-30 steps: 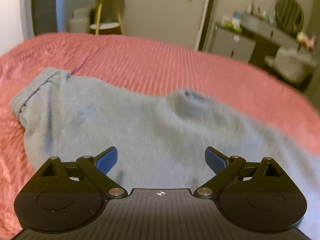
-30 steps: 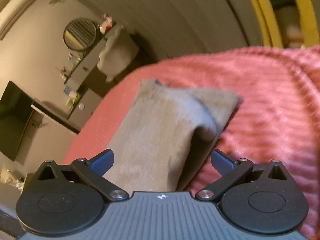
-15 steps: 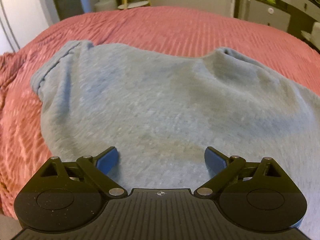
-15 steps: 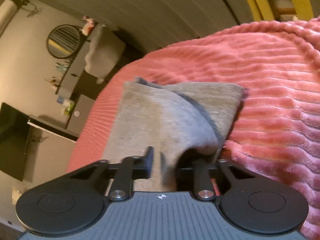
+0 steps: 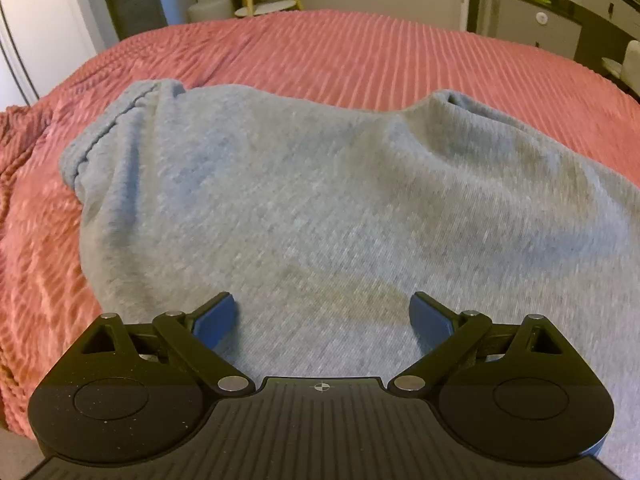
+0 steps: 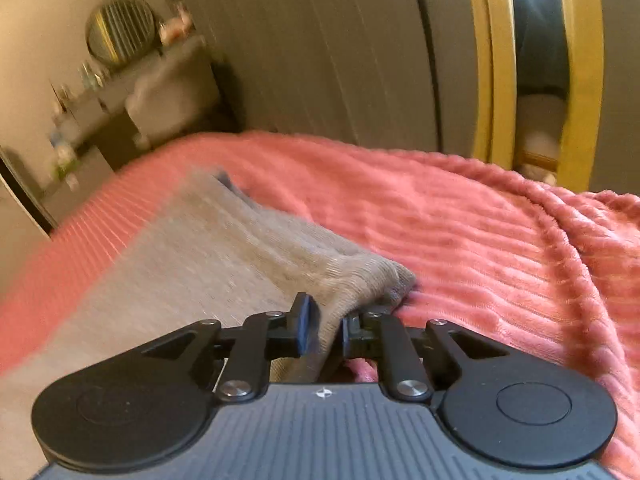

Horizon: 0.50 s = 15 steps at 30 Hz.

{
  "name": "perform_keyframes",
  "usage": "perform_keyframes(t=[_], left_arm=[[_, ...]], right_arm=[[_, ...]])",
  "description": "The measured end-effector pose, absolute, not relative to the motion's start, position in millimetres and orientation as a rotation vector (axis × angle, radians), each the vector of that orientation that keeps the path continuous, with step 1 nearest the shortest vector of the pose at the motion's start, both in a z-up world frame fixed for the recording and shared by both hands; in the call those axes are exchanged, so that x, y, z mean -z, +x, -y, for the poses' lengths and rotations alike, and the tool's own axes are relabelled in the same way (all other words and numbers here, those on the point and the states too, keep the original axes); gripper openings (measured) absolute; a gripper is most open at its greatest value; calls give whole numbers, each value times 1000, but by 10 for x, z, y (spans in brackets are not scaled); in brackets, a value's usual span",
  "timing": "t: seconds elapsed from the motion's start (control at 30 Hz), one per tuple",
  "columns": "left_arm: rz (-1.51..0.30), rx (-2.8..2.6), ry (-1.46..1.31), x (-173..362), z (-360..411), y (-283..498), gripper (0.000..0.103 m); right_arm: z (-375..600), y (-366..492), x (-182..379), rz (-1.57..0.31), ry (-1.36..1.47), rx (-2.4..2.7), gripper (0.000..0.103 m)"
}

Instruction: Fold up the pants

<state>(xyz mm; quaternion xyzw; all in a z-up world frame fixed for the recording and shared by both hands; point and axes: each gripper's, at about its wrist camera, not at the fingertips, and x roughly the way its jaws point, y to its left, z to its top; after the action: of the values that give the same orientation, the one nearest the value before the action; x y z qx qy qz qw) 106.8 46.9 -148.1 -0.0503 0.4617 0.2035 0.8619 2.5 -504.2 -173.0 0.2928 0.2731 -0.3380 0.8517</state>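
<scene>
Pants (image 6: 224, 264) cuff between right tongs (image 6: 325, 330), under spread left tongs (image 5: 323, 316).

- Pants (image 5: 320, 200) – grey knitted cloth, soft and matt.
- Blanket (image 6: 480, 240) – pink plush cloth with ribs.
- Left gripper (image 5: 322, 316) – matt black plastic, blue pads (image 5: 216, 316), shiny metal pins.

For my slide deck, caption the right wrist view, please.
Right gripper pinching a corner of the grey pants on the pink ribbed bedspread.
</scene>
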Motion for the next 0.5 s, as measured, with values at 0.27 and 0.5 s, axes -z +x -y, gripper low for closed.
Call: perform_keyframes(t=[0.27, 0.5], left_arm=[[-974, -411, -82, 1495, -430, 1086, 98], [-961, -382, -170, 1439, -571, 1050, 98]], right_arm=[[4546, 89, 1395, -514, 432, 664, 77], [4119, 503, 1722, -791, 182, 806, 89]])
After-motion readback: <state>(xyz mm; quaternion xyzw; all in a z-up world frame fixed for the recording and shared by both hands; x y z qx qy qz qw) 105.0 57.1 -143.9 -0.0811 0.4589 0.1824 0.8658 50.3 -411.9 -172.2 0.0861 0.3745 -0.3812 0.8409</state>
